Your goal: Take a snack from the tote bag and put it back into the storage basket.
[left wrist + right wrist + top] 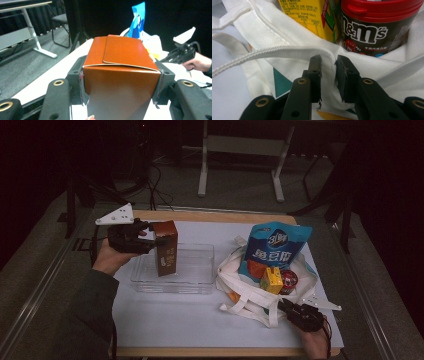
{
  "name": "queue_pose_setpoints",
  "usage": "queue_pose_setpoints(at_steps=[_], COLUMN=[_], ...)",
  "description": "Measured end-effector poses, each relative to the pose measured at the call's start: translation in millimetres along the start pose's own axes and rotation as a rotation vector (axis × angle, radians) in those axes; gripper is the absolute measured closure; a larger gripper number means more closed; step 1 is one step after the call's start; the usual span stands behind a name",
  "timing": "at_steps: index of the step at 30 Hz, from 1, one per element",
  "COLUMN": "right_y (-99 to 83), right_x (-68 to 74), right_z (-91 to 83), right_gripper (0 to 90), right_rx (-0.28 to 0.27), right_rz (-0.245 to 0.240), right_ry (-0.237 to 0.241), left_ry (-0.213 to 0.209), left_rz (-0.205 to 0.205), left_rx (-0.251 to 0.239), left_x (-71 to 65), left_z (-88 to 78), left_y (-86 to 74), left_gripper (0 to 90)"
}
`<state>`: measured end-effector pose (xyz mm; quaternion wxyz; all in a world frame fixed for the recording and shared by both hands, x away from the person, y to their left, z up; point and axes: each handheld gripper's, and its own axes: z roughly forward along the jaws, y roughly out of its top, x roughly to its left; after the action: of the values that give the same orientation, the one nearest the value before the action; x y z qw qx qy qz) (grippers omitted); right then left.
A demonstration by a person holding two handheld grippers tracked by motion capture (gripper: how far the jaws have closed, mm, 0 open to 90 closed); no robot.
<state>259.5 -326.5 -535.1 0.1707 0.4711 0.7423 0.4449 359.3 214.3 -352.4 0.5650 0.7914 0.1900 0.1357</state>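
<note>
Your brown carton [165,247] is a tall box with a folded flap top, standing upright and held just above the clear plastic tray [200,251], toward that tray's left end. Your white cloth tote bag [240,287] lies slumped on the bench to the right of the tray, mouth open, straps sprawled toward you; its rim fabric is bunched and pinched at the near right edge.

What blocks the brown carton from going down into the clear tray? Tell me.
Nothing visible. The left tool holds the brown carton upright over the clear tray, and the tray's bare floor shows around the carton.
</note>
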Motion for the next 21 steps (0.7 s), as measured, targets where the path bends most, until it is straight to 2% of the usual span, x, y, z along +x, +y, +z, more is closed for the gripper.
queue_pose_setpoints(at_steps=[8,15,21], right_y=[0.0,0.0,0.0], right_x=[0.0,0.1,0.1], right_z=[0.0,0.0,0.0], right_gripper=[74.2,74.2,74.1], right_rx=[0.0,0.0,0.0], right_rz=[0.0,-0.001,0.0], right_ry=[0.0,-0.001,0.0], left_ry=[-0.007,-0.037,-0.062], left_rz=[0.019,0.044,0.057], left_rx=[0.06,0.114,0.201], left_x=[-0.5,-4.5,-6.5], left_z=[10.1,20.7,36.0], left_y=[-3.8,-6.0,-10.5], left_gripper=[42.8,42.7,42.7])
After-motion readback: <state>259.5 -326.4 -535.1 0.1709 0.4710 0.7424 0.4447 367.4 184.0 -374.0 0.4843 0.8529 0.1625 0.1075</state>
